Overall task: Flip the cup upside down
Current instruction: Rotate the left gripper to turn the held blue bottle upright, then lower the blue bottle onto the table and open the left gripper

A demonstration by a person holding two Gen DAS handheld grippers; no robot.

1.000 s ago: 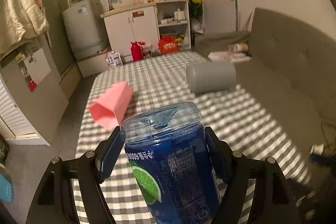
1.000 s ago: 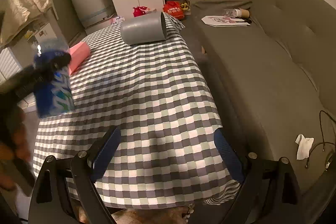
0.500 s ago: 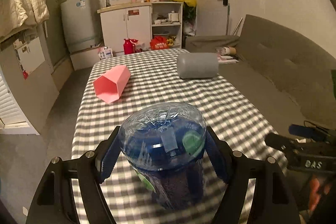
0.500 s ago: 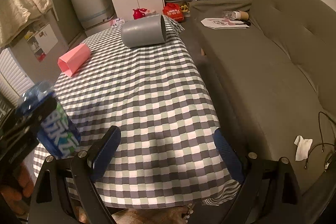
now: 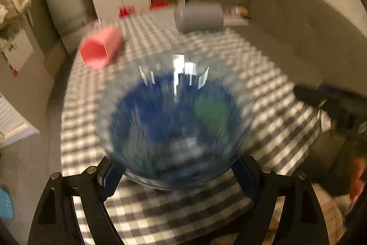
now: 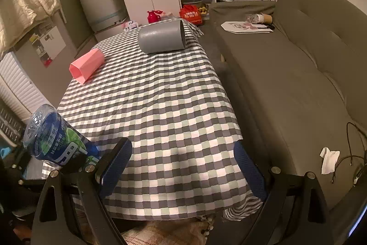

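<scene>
My left gripper (image 5: 176, 173) is shut on a clear blue cup with a lime label (image 5: 174, 121); the view is blurred and the cup's end faces the camera, tilted toward it. In the right wrist view the same cup (image 6: 55, 141) is tilted at the near left corner of the checked table (image 6: 160, 107). My right gripper (image 6: 181, 167) is open and empty above the table's near edge. It also shows in the left wrist view (image 5: 332, 102) at the right.
A pink cup (image 6: 87, 66) lies on its side at the table's left. A grey cup (image 6: 162, 38) lies on its side at the far end. A grey sofa (image 6: 298, 75) runs along the right. Cabinets and a fridge stand behind.
My left gripper has rotated and lowered the blue cup toward the table's near left corner, its end now turned to the camera. The right gripper has stayed still.
</scene>
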